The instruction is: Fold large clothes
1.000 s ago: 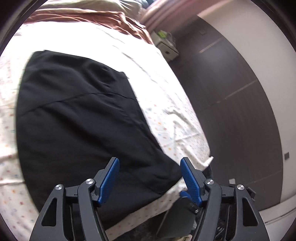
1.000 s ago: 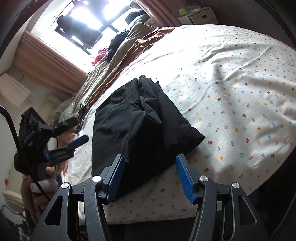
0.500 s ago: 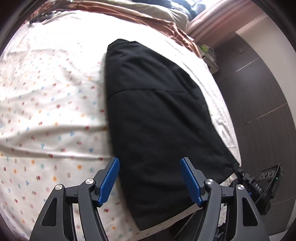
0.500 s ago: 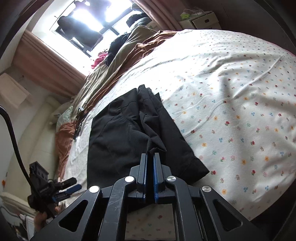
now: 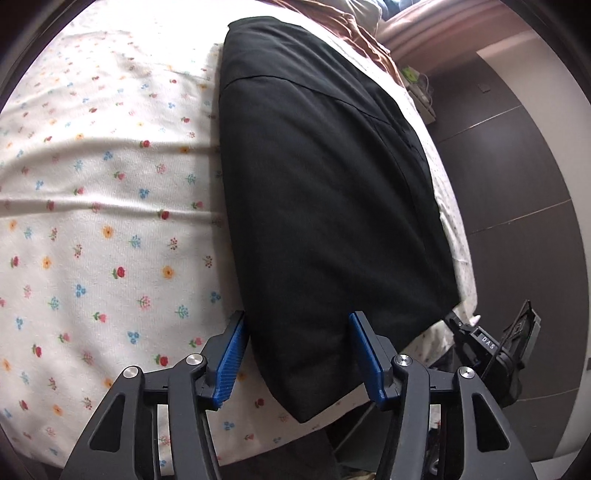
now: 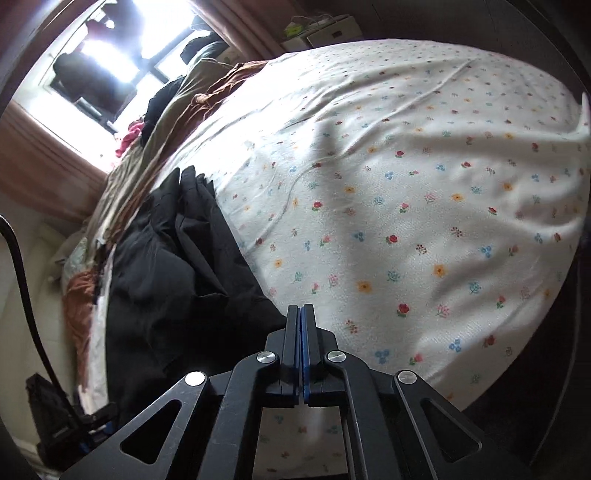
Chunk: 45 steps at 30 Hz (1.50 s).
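A large black garment [image 5: 325, 192] lies folded in a long slab on the flowered bedsheet [image 5: 103, 192]. My left gripper [image 5: 297, 332] is open, its blue pads straddling the garment's near end just above it. In the right wrist view the garment [image 6: 173, 273] lies bunched at the left. My right gripper [image 6: 300, 314] is shut with nothing visible between its pads, right beside the garment's near corner and over the sheet [image 6: 424, 206].
Brown and olive bedding [image 6: 177, 110] is heaped at the head of the bed under a bright window. A bedside cabinet [image 6: 325, 33] stands beyond the bed. Dark wardrobe doors [image 5: 524, 192] run along the bed's right side. The bed edge is just below both grippers.
My left gripper has come lower and closer over the garment's near end. My right gripper closed half a second ago and has since shifted right, off the garment's corner.
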{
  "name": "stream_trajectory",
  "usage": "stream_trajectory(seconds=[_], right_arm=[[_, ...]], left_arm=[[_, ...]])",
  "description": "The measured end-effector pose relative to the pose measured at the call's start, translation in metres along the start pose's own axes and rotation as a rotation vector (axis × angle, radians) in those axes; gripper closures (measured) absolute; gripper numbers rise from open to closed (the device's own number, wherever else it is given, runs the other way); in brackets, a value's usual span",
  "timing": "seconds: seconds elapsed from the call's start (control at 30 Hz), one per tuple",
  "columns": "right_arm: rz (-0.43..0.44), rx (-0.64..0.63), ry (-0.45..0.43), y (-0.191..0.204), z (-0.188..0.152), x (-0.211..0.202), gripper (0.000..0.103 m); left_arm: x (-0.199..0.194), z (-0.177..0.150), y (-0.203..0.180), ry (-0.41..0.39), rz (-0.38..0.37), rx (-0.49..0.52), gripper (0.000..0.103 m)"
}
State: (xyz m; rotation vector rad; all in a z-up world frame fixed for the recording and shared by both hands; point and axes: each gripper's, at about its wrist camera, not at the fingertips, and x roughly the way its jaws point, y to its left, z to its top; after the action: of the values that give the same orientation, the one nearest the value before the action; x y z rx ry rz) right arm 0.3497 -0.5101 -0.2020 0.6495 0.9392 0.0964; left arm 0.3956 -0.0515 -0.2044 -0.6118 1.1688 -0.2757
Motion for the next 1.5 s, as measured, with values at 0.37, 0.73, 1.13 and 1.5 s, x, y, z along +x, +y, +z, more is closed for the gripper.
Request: stream_trajectory(seconds=[0.37,0.73,1.13,1.5], right_arm=[[0.126,-0.059,-0.047,0.030,0.014,-0.017,0.036],[0.092,-0.142,-0.024,0.049,0.008,0.004,0.100],[0.034,-0.067,0.042,0.021,0.000,0.022,0.088],[0.110,-0.061,0.135,0.017,-0.001,0.028,0.057]], left_arm=[[0.003,0.003,0.001,-0.001,-0.011,0.012,0.052],[-0.008,-0.005,0.000,-0.006,-0.005,0.020,0.052],[-0.014,-0.011,-0.011,-0.026,0.019,0.099,0.074],[-0.018,-0.004,-0.014,-0.029,0.021,0.145,0.083]])
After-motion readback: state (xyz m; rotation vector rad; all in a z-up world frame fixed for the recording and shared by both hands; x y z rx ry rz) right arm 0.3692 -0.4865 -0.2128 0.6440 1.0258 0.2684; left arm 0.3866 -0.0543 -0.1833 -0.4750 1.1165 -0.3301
